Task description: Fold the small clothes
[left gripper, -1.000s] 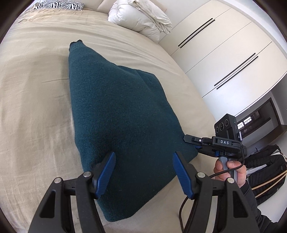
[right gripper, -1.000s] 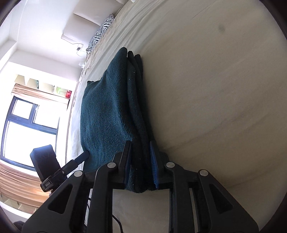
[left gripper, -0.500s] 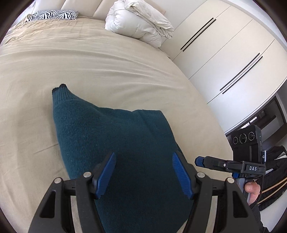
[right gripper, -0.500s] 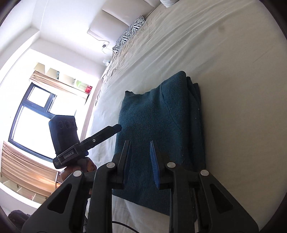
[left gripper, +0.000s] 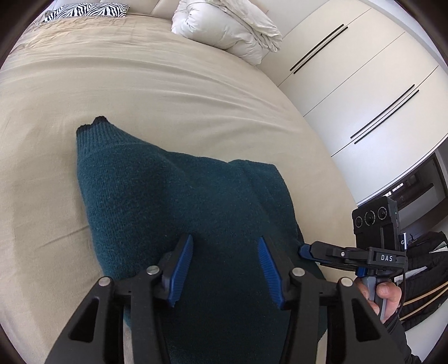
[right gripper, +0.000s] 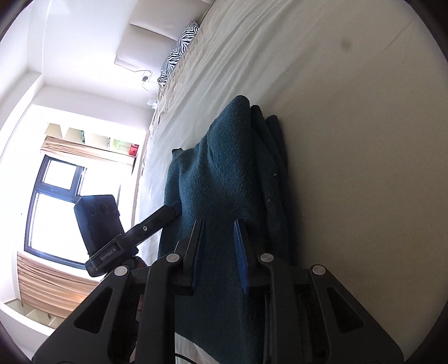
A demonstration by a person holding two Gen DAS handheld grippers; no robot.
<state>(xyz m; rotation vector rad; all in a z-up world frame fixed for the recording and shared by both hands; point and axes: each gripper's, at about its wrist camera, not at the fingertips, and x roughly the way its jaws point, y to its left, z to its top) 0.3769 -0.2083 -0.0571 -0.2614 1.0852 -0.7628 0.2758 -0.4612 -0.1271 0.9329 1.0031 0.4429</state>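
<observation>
Folded teal sweater [left gripper: 190, 212] flat on beige bed [left gripper: 156, 92]. Left gripper [left gripper: 225, 268] spread wide above it, gripping nothing. Right gripper [right gripper: 218, 252] parted, at sweater's edge, nothing pinched. White duvet [left gripper: 226, 28], zebra pillow [left gripper: 89, 9] at headboard; wardrobe [left gripper: 364, 72] beside bed.

Dark teal knit sweater [left gripper: 179, 201], folded in layers, lying on beige bed, ribbed cuff at far corner

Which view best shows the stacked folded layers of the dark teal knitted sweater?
The right wrist view: it looks along the dark teal knitted sweater edge-on, so its stacked folds show against the beige bedsheet. The left wrist view shows the sweater from above, mostly its top face and ribbed cuff.
</observation>
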